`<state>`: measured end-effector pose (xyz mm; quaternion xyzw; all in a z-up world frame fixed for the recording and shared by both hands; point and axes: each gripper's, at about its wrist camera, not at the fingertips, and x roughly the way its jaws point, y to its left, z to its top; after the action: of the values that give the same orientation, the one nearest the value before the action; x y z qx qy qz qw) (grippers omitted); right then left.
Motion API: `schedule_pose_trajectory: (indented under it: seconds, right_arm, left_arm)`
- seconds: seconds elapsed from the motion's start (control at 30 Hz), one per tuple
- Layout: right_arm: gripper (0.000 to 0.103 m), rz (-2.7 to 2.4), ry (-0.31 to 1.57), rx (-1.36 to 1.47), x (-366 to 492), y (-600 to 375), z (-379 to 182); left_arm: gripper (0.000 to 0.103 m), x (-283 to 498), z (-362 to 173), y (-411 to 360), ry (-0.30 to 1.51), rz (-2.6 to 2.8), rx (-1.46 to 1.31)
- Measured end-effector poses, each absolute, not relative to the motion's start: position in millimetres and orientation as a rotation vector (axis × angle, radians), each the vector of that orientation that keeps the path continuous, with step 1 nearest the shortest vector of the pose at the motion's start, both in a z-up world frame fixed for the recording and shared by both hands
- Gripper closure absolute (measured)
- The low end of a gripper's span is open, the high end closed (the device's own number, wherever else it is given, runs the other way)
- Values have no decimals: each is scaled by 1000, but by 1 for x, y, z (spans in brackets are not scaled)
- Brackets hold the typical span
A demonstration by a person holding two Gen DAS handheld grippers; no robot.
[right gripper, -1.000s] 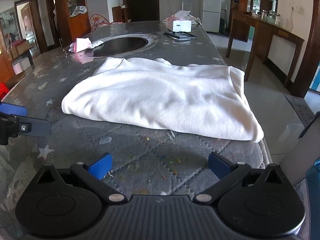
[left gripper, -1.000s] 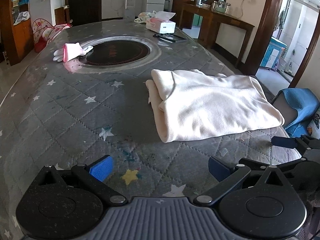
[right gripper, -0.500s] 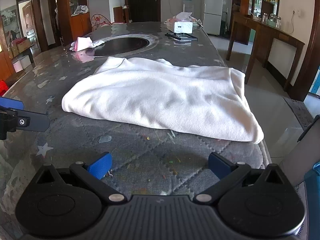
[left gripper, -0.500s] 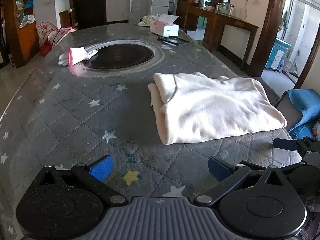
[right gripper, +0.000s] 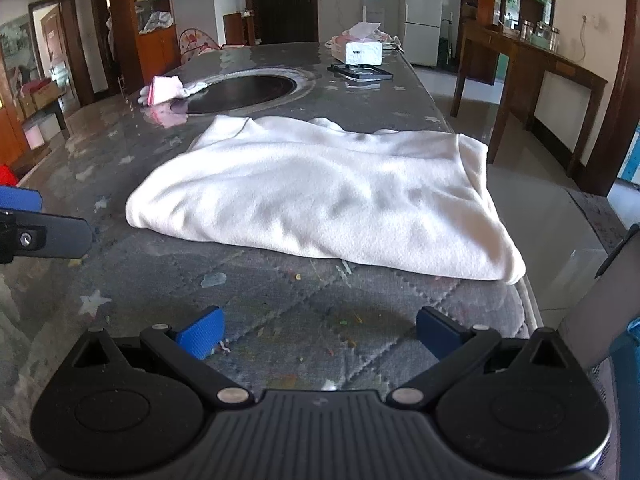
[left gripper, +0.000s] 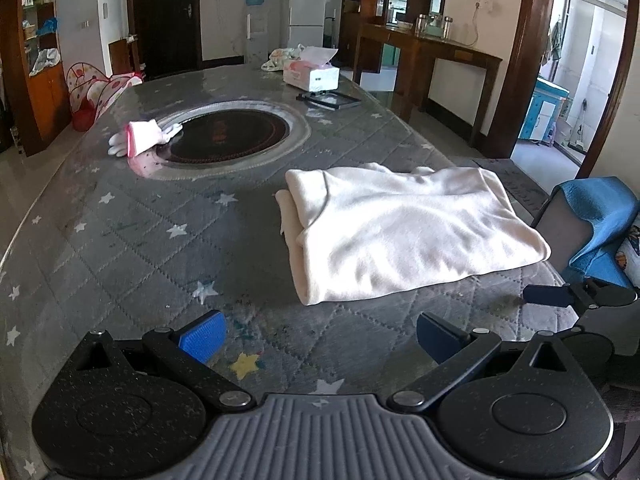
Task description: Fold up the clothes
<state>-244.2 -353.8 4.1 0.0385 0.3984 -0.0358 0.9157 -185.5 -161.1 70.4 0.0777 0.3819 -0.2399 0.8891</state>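
Lying flat, folded garment (right gripper: pixel 320 196) runs crosswise before both grippers' wide-spread, empty fingers (right gripper: pixel 200 332).

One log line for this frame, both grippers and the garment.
left gripper: open, empty | right gripper: open, empty | folded cream fleece garment: lying on grey quilted table, untouched

— What is the garment like?
— A cream-white, soft knit garment (left gripper: pixel 404 228), folded into a broad rectangle of several layers, lying flat with gentle wrinkles.

— Where does it lie?
— On the grey quilted table cover, near the front right edge. In the left wrist view its folded, doubled edge faces left, with a lower layer peeking out. In the right wrist view the garment (right gripper: pixel 324 196) has its near right corner reaching the table's edge.
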Motion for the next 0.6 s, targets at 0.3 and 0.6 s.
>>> schedule_pose_trajectory:
  seconds: [0.3, 0.6]
  right_arm:
    - [0, -119, 793, 116, -250, -361, 14]
    - [0, -153, 778, 120, -255, -364, 18]
  left_arm:
    - [0, -189, 74, -168, 786, -515, 161]
    - [0, -194, 75, -175, 778, -538, 164]
